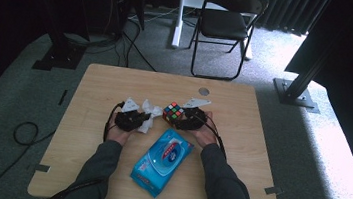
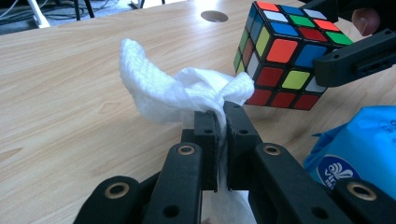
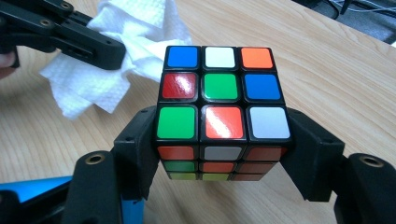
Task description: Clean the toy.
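Place: at the middle of the wooden table (image 1: 240, 137), toward its 12 o'clock half, both grippers meet above a blue wet-wipe pack (image 1: 162, 162) that lies flat nearer the person.
Left gripper (image 2: 218, 112): clenched on a white wet wipe (image 2: 163, 91); the cloth is pinched between the closed jaws, bunched above them and trailing below.
Right gripper (image 3: 223, 140): grasping a Rubik's cube (image 3: 219, 100); its jaws press the cube's two opposite side faces and hold it clear of the tabletop.
Cube position: in the high view the Rubik's cube (image 1: 173, 113) sits at about 3 o'clock of the wipe (image 1: 148, 116), just beside it; the left gripper (image 1: 143, 121) is at 9 o'clock of the right gripper (image 1: 182, 120).
Cube relative to wipe: in the left gripper view the cube hangs at about 2 o'clock of the wipe's bunched tip, very near; whether cloth and cube touch, I cannot tell.
Step in hand: judged from this, wiping the cube clean, with the wipe brought up to one of its side faces.
Next move calls for: probably pressing the bunched cloth against the near face and rubbing across the stickers while the right gripper keeps the cube steady, or turns it to offer another face.
Risk: a hard push could twist the cube in its grasp, or drag the wipe out of the jaws.
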`<action>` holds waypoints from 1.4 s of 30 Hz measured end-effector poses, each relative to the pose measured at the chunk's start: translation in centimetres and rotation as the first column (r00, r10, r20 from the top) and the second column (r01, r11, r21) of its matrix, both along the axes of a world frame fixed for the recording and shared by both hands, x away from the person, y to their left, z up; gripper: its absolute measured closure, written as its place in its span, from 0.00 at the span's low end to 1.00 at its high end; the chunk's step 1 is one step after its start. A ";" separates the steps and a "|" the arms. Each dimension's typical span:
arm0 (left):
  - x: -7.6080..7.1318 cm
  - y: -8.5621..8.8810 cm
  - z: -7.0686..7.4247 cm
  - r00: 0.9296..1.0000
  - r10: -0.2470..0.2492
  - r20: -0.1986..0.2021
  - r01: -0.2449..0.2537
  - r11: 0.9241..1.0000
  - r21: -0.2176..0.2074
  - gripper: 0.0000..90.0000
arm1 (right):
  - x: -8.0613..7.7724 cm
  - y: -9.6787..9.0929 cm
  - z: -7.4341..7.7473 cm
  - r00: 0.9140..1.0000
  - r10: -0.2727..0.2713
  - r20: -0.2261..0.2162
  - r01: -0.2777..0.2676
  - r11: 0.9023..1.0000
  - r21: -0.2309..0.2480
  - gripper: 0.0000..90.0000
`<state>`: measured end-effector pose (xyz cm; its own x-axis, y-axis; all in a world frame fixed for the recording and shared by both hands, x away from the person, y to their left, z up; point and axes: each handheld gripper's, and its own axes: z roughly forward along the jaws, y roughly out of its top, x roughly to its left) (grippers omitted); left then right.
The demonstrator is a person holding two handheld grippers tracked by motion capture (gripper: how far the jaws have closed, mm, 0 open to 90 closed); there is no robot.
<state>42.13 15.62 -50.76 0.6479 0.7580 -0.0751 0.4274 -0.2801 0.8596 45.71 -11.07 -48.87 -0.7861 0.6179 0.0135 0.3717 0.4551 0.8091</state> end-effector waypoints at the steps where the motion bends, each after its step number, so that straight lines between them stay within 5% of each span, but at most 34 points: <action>1: 0.0 0.0 0.0 1.000 0.000 0.000 0.000 1.000 0.000 0.95 | 0.0 0.0 -0.1 1.000 0.000 0.002 0.000 1.000 -0.006 0.38; 17: -0.4 0.0 -0.2 1.000 -0.010 -0.004 0.010 1.000 0.011 0.94 | 0.0 -0.1 -1.5 1.000 -0.015 -0.004 0.015 0.998 -0.060 0.38; 42: -0.5 0.1 -0.5 1.000 -0.007 -0.010 0.008 1.000 0.005 0.94 | 0.1 0.0 -2.5 0.999 -0.022 -0.023 0.020 0.997 -0.075 0.38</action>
<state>41.63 15.74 -51.24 0.6529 0.7535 -0.0773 0.4334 -0.2878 0.8540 45.77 -11.11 -51.34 -0.7729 0.6343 -0.0148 0.4005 0.5058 0.7640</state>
